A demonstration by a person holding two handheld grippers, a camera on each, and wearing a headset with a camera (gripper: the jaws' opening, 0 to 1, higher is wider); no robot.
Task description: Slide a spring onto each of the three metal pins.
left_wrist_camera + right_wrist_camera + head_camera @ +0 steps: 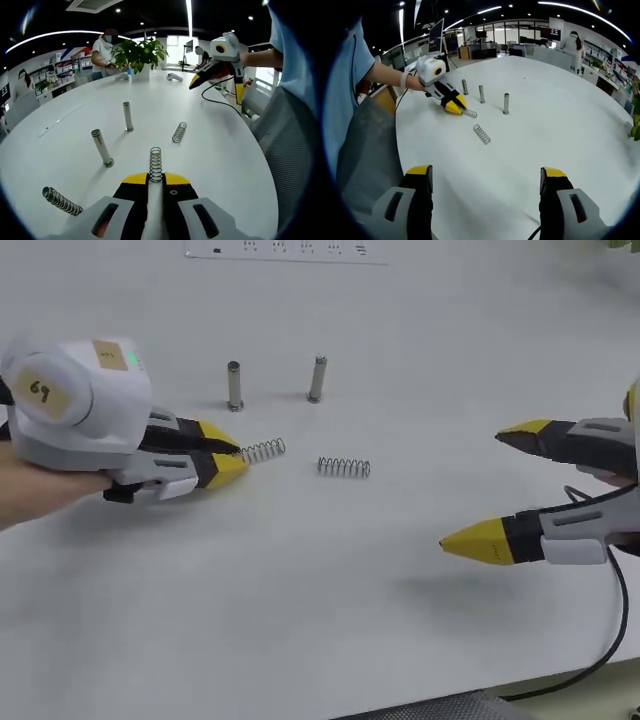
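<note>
Tools sit nearest the person. The right tool (469,488) is held a little above the white desk (300,630) at its right side, with a soft shadow under it. It lies roughly level and points left. Its two yellow-tipped jaws are spread wide with nothing between them, and a black cable (612,640) runs from it over the desk's near edge.

Further in and across to the left, a hand (40,495) carries the left tool (238,455) low and almost level, pointing right. In the right gripper view a bare forearm (387,75) stretches out straight to it from a light blue sleeve. The jaws are pressed together on one end of the held spring (264,450), which sticks out past the tips in line with them. Whether its free end touches the desk I cannot tell.

The loose spring (343,467) lies flat on the desk just beside that free end, between the two tools and closer to the left one.

Beyond the springs two bare pins stand upright and apart, the left pin (234,386) and the right pin (318,378). The third pin (464,86) stands close beside the left tool and has the fitted spring (62,201) coiled around it.

At the desk's far edge lies a white power strip (285,250). In the left gripper view a potted plant (140,55) stands on the desk's far side.
</note>
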